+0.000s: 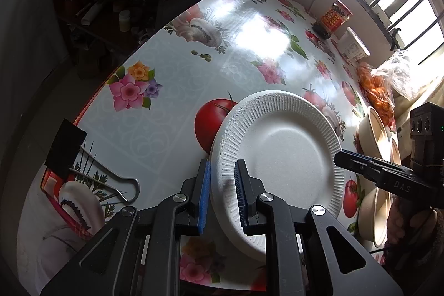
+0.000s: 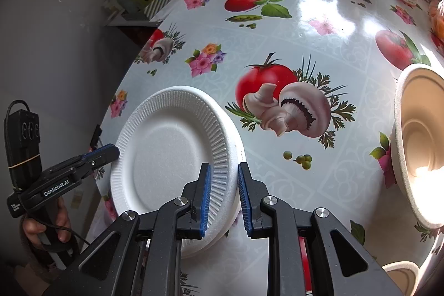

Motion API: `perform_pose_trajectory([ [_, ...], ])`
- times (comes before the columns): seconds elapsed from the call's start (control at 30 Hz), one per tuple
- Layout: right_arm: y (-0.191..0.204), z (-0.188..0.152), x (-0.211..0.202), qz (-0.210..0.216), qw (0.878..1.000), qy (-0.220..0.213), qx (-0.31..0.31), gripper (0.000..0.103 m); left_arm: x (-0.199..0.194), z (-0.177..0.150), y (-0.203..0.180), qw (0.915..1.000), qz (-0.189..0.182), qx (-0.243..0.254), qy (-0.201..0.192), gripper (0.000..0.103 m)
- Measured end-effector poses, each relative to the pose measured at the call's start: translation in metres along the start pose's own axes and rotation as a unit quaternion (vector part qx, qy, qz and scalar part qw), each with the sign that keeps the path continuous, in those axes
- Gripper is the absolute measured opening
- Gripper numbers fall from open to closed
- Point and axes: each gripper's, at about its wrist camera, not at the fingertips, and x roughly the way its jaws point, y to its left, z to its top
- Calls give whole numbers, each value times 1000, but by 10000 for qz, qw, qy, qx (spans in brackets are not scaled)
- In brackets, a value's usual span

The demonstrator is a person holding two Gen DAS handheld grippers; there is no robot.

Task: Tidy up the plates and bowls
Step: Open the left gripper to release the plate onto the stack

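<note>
Clearly, "GenRobot.AI" on left gripper point(image 2: 106, 153), clamping plate point(image 2: 169, 154)

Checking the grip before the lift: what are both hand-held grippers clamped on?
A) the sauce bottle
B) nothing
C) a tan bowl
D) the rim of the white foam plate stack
D: the left hand-held gripper and right hand-held gripper each pinch opposite rims of the white foam plate stack; the tan bowl sits apart.

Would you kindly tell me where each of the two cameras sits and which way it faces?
Left wrist: on the left gripper, looking steeply down its jaws, shut on the foam plate rim; the right gripper enters from the right.
Right wrist: on the right gripper, angled down at the plate's opposite rim; left gripper and a hand show.
Shared: plate, tablecloth, beige bowls.
</note>
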Motion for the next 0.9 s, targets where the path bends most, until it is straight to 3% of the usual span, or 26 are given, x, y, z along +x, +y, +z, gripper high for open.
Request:
perform_pose_trajectory([
  [0.33, 3, -1, 1, 64, 10000, -38, 5, 35, -1, -1, -2, 10000, -33, 40, -42, 19],
  [0.9, 4, -3, 0, 57, 9999, -92, 12, 41, -7, -2, 0, 9998, -12, 103, -188, 25],
])
